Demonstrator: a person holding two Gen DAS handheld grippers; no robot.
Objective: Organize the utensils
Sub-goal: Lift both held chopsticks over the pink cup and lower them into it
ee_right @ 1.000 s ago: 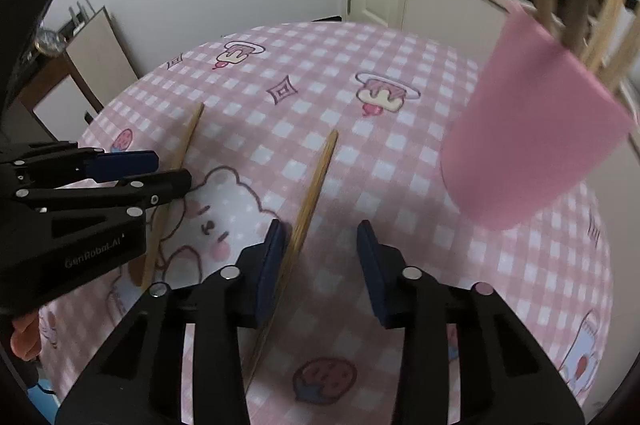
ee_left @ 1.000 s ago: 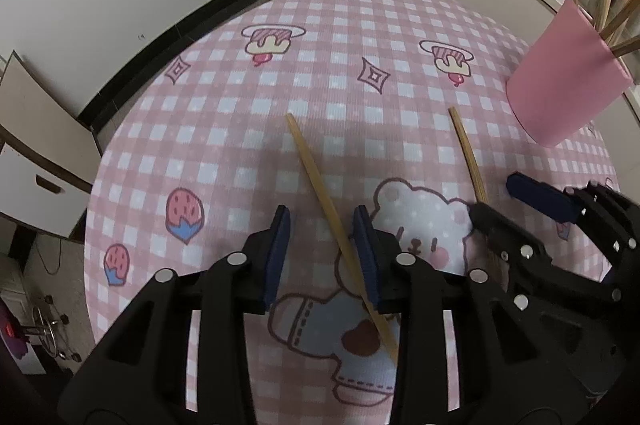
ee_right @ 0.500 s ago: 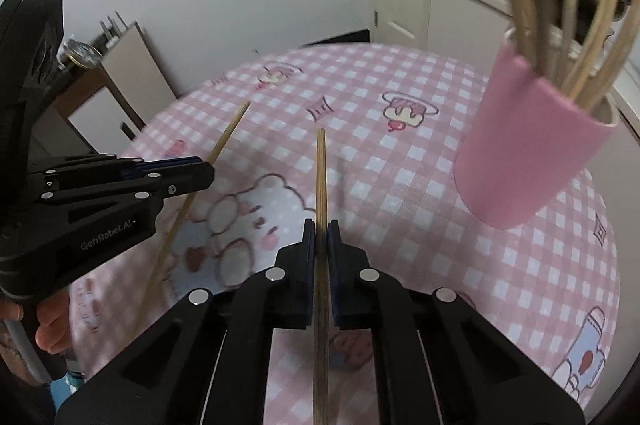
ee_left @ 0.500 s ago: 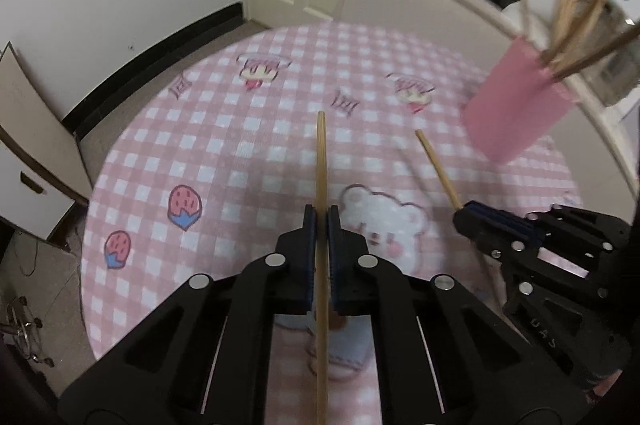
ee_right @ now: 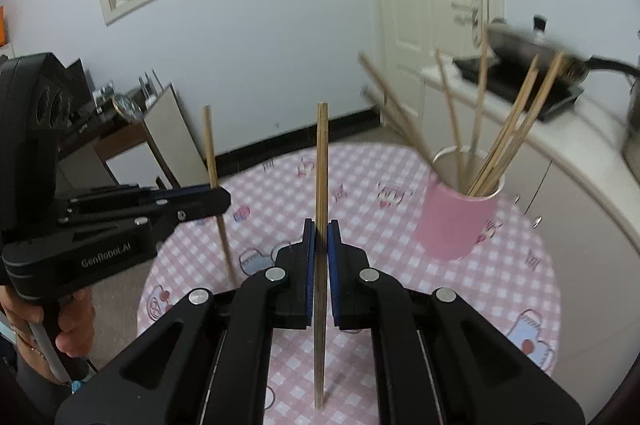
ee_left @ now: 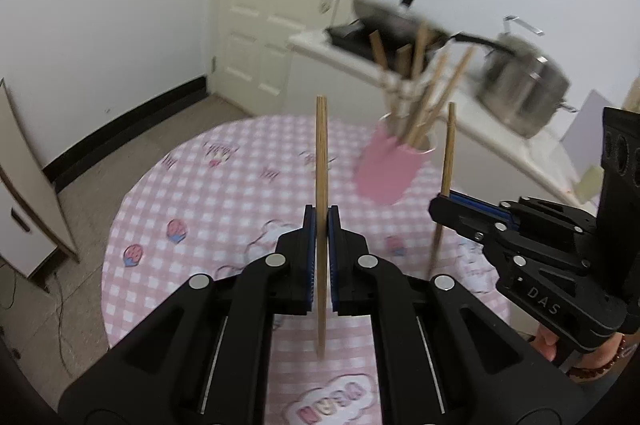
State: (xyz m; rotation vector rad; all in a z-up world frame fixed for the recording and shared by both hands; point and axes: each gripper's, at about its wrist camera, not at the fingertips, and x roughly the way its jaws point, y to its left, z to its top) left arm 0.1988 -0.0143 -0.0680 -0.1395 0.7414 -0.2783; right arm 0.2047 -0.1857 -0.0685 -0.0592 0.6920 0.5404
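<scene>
Left wrist view: left gripper (ee_left: 319,225) clamps an upright wooden chopstick (ee_left: 321,161) at centre; the pink cylindrical cup (ee_left: 390,171) stands upper right. Risk: its crowded sticks may deflect insertion.

Right wrist view: right gripper (ee_right: 319,231) likewise clamps a second wooden chopstick (ee_right: 321,185); the cup (ee_right: 460,221) sits right, and simultaneous insertion could tip it.

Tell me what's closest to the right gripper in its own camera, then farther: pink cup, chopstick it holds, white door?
1. Chopstick, clamped in the right gripper.
2. Pink cup, ahead right on the table.
3. White door, far behind the table.

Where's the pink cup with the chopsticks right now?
The pink cup stands on the pink checked tablecloth, far right side in the right wrist view, near the white counter.
</scene>
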